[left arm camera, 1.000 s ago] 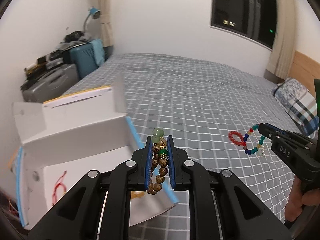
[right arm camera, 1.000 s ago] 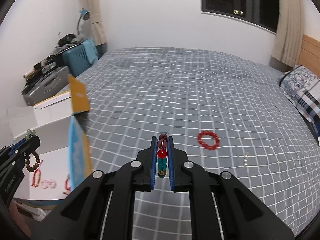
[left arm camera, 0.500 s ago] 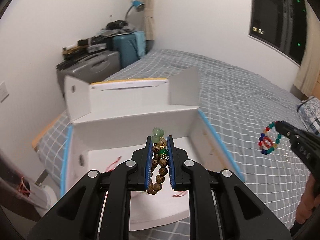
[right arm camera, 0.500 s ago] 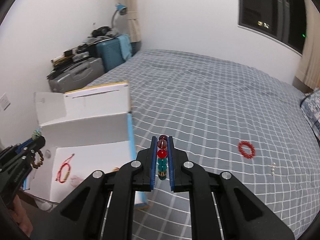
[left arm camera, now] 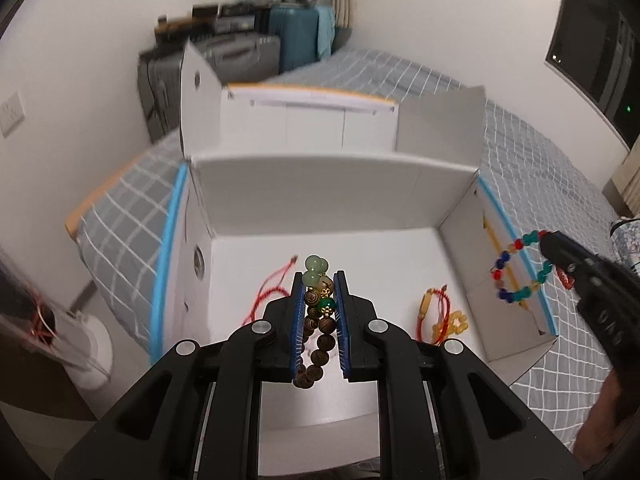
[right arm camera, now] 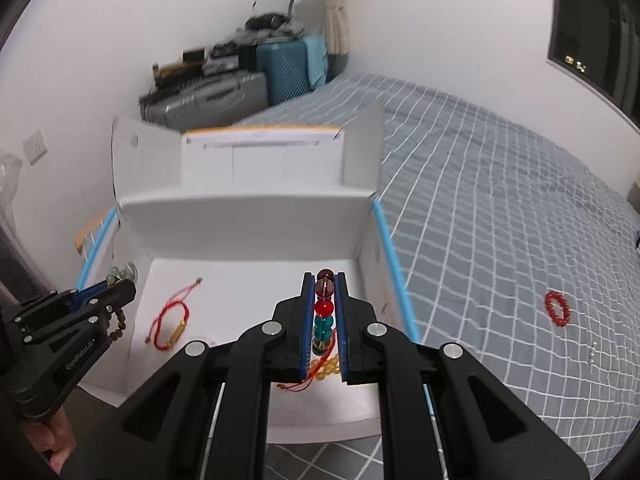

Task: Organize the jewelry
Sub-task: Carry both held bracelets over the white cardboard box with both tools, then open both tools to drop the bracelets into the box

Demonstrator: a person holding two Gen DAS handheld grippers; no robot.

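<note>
We hold both grippers over the open white box (left arm camera: 320, 200) at the bed's (right arm camera: 500, 200) edge, its flaps standing up. Our left gripper (left arm camera: 318, 280) clamps a wooden bead bracelet (left arm camera: 316, 344); our right gripper (right arm camera: 324, 280) clamps a multicoloured bead bracelet (right arm camera: 324, 316). Inside the box lie two red cord bracelets (right arm camera: 170, 320) and one yellow bead piece (left arm camera: 454, 322). Right of the box, one red bead bracelet (right arm camera: 557, 307) rests on the bed.

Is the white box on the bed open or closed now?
Open. The white box has its lid and flaps standing up, and its floor shows, with a red cord bracelet lying inside.
</note>
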